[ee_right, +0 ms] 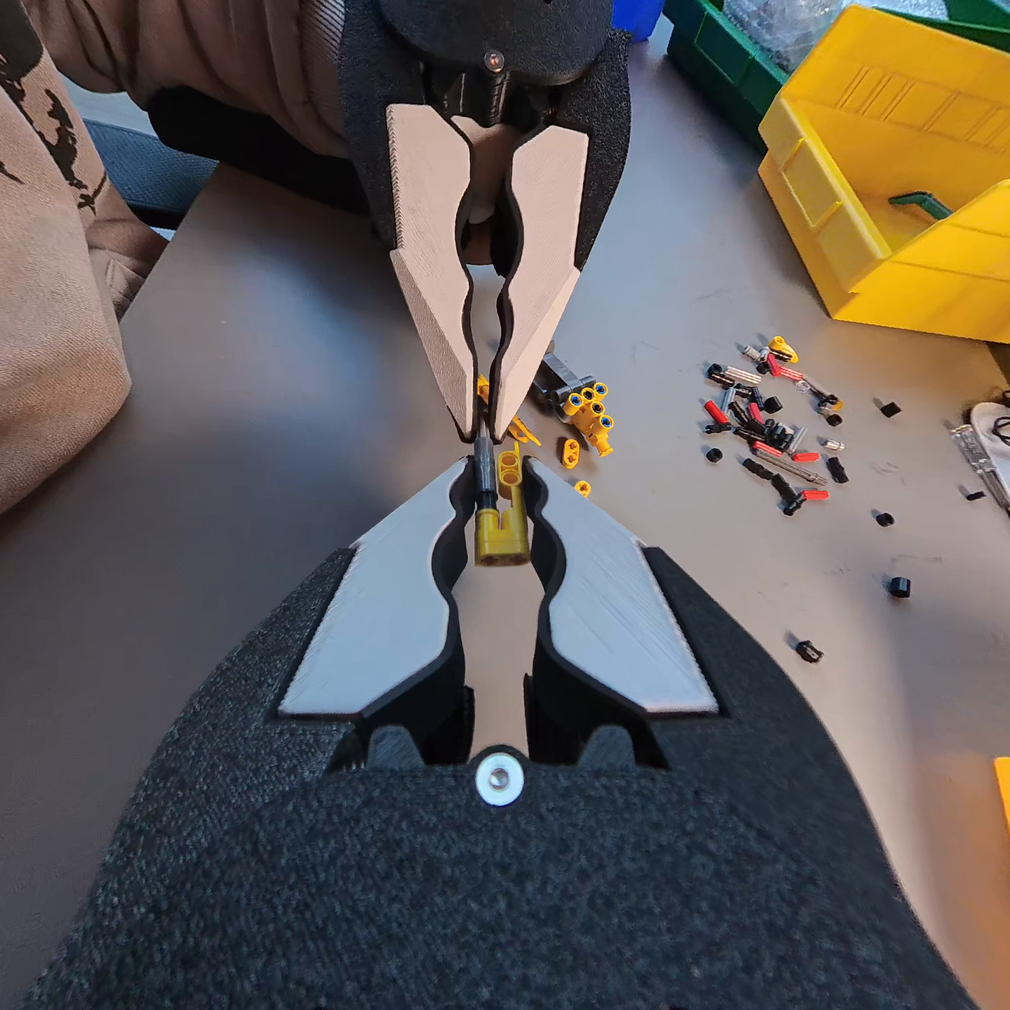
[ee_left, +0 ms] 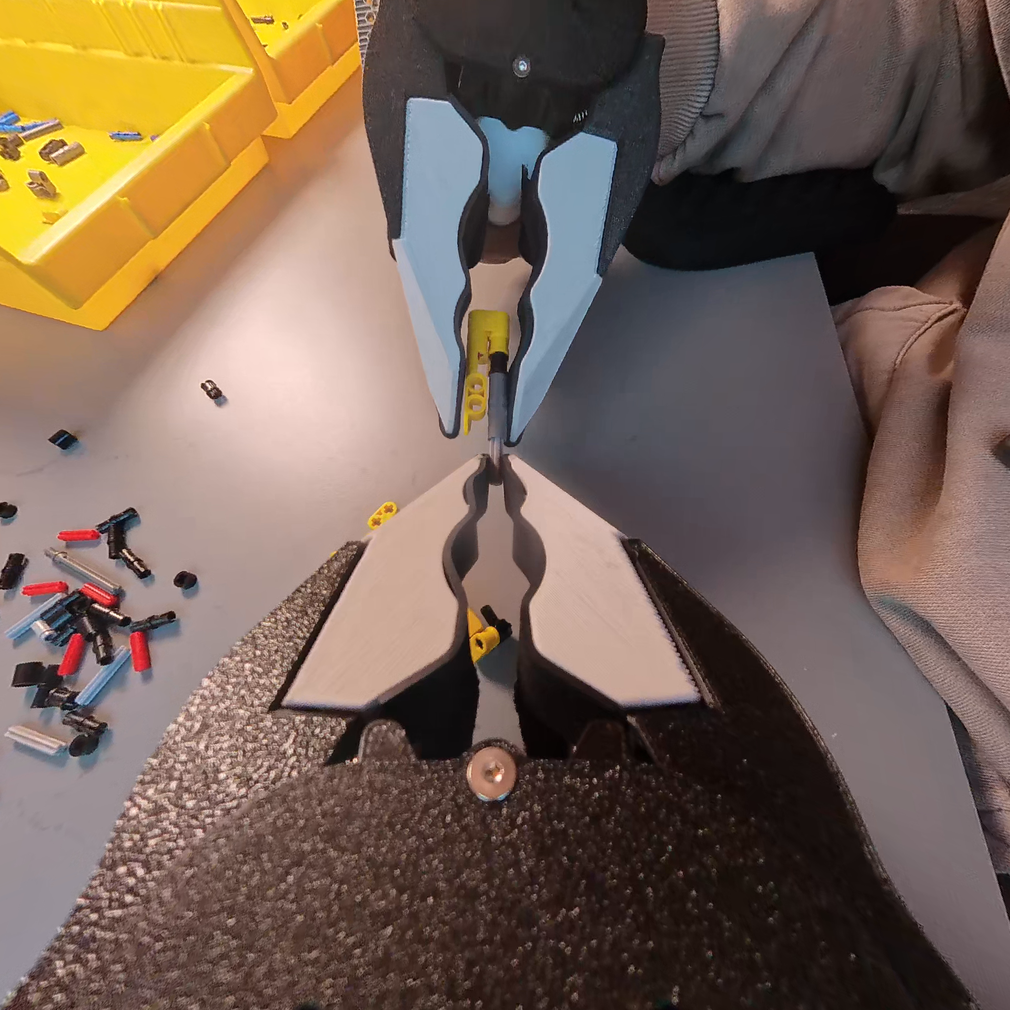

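Left gripper (ee_left: 494, 464): tips pinched onto the end of a thin dark grey axle (ee_left: 497, 404); contact point mostly hidden by the tips. Right gripper (ee_right: 494, 464): closed around a yellow connector piece (ee_right: 501, 538), which sits between its fingers with the axle plugged into it. The two grippers face each other tip to tip above the grey table (ee_left: 306, 339).

Hard to make out: how deep the axle sits in the connector.

Partly hidden under the left gripper: a small yellow-and-black assembly (ee_left: 486, 636) and a yellow link (ee_left: 382, 514). Right wrist view shows a yellow block with blue pins (ee_right: 590, 412) just beside the left gripper's tips.

Loose pile of black, red and grey pins (ee_left: 82, 617) well apart. Yellow bins (ee_left: 136, 180) cut off at frame edge. Person's beige sleeve (ee_left: 820, 98) behind, cropped.
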A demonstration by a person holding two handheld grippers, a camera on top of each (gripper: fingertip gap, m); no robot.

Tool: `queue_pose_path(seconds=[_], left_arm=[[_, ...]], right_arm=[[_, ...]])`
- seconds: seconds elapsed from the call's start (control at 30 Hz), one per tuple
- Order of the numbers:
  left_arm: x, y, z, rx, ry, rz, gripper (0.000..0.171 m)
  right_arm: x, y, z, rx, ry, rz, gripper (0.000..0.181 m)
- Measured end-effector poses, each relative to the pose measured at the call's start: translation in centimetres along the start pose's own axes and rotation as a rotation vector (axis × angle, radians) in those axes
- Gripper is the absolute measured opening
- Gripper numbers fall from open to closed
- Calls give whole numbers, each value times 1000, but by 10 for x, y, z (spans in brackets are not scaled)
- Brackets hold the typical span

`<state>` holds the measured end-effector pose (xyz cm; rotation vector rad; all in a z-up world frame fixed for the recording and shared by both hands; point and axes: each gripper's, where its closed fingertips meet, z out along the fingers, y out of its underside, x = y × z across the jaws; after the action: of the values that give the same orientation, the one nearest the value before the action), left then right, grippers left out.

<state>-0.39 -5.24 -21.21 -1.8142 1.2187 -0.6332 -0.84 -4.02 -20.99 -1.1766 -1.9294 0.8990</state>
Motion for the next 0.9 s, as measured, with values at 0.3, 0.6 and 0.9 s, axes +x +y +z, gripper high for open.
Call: queue_pose_path(seconds=[0.3,0.6,0.9], left_arm=[[4,1,1,-12,18,11,4],[-36,14,-36,16,-98,-80,3],[-17,-2,-6,23,-2,-98,4]], right_arm=[[-6,-1,5,5,-29,-3,13],[28,-10,-40,117,67,93,11],[28,-21,-50,189,50,93,12]])
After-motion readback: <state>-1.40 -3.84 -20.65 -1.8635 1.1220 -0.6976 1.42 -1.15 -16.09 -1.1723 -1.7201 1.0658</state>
